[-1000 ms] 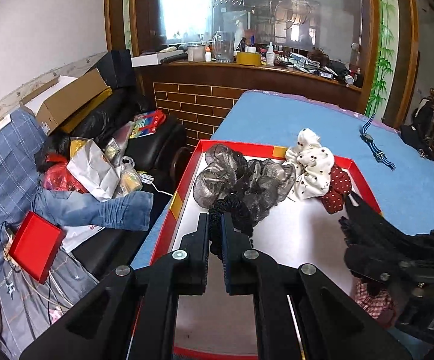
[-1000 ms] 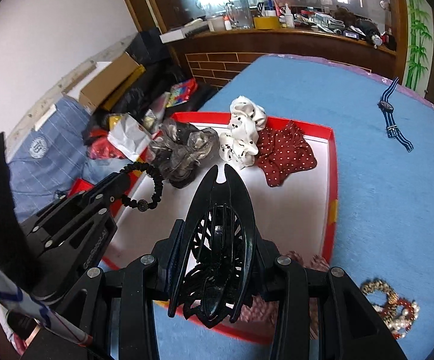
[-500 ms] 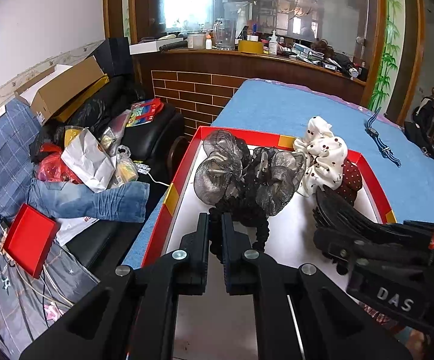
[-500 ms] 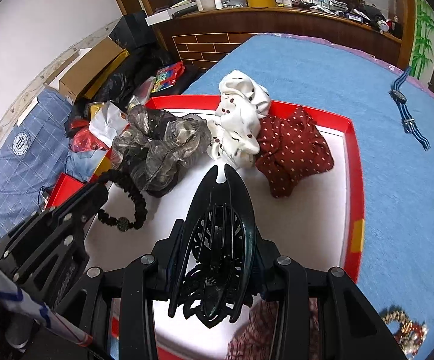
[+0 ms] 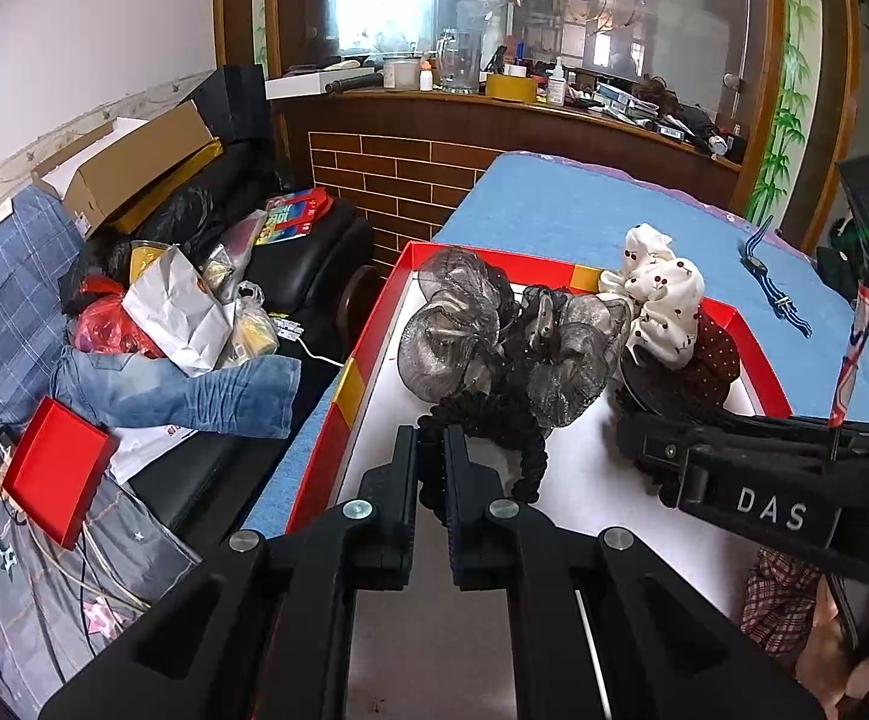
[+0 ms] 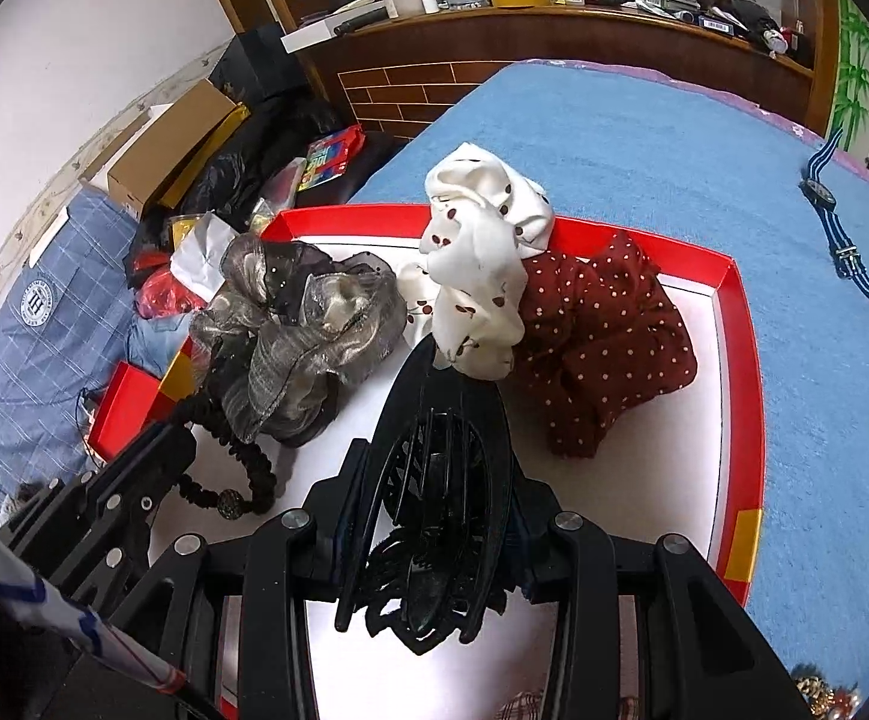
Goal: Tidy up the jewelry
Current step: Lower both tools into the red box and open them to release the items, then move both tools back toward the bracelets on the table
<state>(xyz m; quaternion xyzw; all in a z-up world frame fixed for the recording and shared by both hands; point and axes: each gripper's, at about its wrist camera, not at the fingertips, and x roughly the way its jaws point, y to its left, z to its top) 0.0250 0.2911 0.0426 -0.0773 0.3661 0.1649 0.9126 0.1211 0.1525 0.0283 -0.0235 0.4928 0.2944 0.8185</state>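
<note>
Dangling bracelet [image 5: 497,441] between fingers [image 5: 403,468] (left)

1. The tray [image 6: 740,360] was red-rimmed with a white floor.
2. One scrunchie [image 6: 482,276] was white with dark cherries, another [image 6: 608,342] maroon with pale dots, a third [image 6: 308,324] sheer grey-black.
3. The hair claw [image 6: 434,492] and beaded bracelet [image 6: 236,468] were black.
4. The tablecloth [image 6: 644,150] was blue.

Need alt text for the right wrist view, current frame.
Right gripper clamps a black plastic claw hair clip over a red-rimmed white tray holding grey organza, white cherry-print and maroon polka-dot scrunchies; left gripper holds a black beaded bracelet.
</note>
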